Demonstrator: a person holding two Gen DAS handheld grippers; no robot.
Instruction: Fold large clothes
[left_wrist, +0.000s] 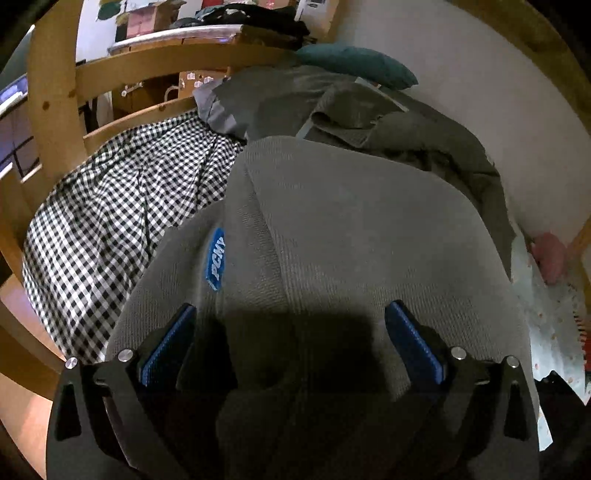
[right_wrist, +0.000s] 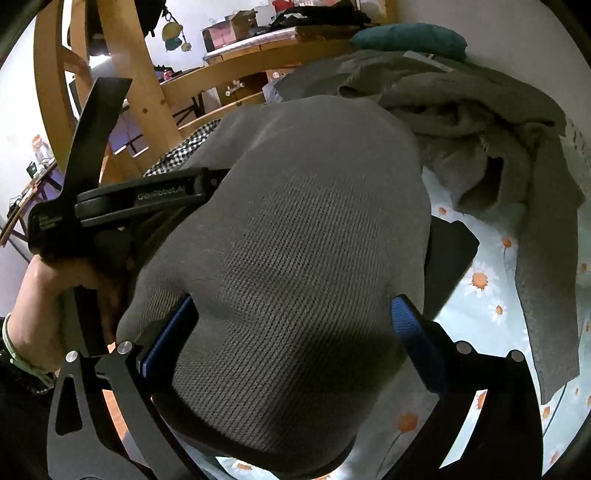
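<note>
A large grey knit garment (left_wrist: 351, 229) with a blue "PCMY" patch (left_wrist: 215, 258) lies folded on the bed and fills both views (right_wrist: 303, 240). My left gripper (left_wrist: 290, 314) is open, its blue pads on either side of the garment's near part, right over the cloth. My right gripper (right_wrist: 295, 306) is open too, its jaws wide with the garment's near fold bulging between them. The left gripper's black body and the hand that holds it show in the right wrist view (right_wrist: 140, 199), at the garment's left edge.
A black-and-white checked cloth (left_wrist: 118, 221) lies left of the garment. A crumpled grey blanket (right_wrist: 480, 122) and a teal pillow (right_wrist: 410, 38) sit behind it. A daisy-print sheet (right_wrist: 491, 291) covers the bed at right. Wooden bed rails (left_wrist: 55, 110) stand at left.
</note>
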